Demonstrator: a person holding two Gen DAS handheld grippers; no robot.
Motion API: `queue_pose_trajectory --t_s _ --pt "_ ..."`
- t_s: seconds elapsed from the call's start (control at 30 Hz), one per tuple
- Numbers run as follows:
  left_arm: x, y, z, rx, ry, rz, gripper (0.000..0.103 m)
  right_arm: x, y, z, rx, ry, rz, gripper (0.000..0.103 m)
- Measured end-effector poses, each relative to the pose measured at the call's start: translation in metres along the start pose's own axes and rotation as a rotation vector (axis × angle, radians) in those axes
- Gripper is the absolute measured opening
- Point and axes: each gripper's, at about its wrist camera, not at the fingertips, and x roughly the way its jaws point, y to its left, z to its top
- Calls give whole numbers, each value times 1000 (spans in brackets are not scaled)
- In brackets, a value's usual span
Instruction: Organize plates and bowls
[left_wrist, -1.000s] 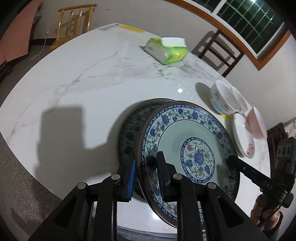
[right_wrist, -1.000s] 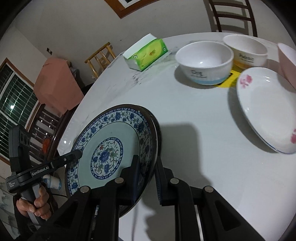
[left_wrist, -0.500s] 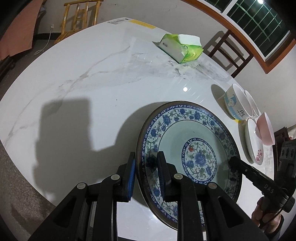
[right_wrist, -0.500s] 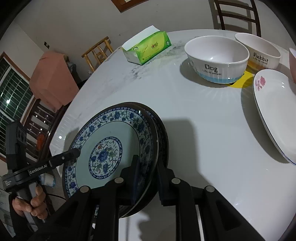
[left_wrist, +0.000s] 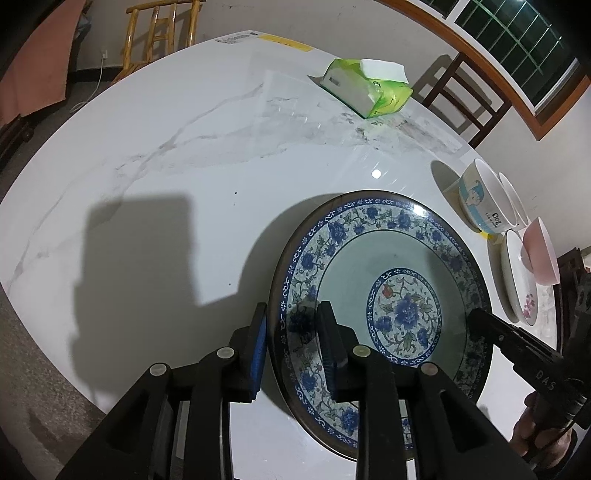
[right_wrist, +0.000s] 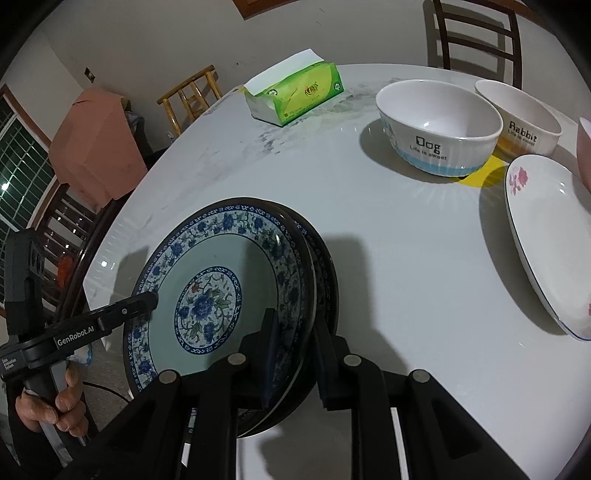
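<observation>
the blue-and-white plate (left_wrist: 384, 295) lies near the front edge of the round marble tabletop (left_wrist: 184, 155), resting on top of a second dark-rimmed plate (right_wrist: 327, 273) whose edge peeks out on the far side in the right wrist view. both grippers sit on the top plate's rim, one at each side.

the left gripper (left_wrist: 291, 343) straddles the rim with a blue-padded finger outside and the other finger over the patterned border; its jaws are opening, and a sliver of space shows between the outer pad and the rim, so the plate is between them but not pinched. the right gripper (right_wrist: 295, 354) has one finger on the plate's face and the other behind the rims of both plates (the contact itself is hidden, so i cannot tell whether it is clamped or loose).

off to the side stand a white "dog" bowl (right_wrist: 437, 125) and a white "rabbit" bowl (right_wrist: 521, 118), just beside each other, with a white plate with pink flowers (right_wrist: 546, 236) near them and a pink bowl (left_wrist: 539, 254) at its edge. a green tissue pack (right_wrist: 295, 92) lies farther back. a hand (right_wrist: 51, 402) grips the left gripper's handle.
</observation>
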Motion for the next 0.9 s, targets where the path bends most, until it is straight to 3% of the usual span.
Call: queue_pose_trajectory --t_s 0.2,0.3,0.53,0.73,0.9 --pt "-4 -7 0 42 -33 46 22 0 3 3 -15 26 -35 21" --pt "-4 -8 0 38 -34 47 25 1 7 5 -34 35 -33 30" --pt "-17 -8 0 35 -92 75 25 2 17 4 -90 32 -88 33" --pt "-34 -13 0 45 -148 112 33 -2 19 4 -111 26 -128 34" --pt "-41 -22 -2 54 -164 101 39 -10 25 6 -151 -12 -138 35"
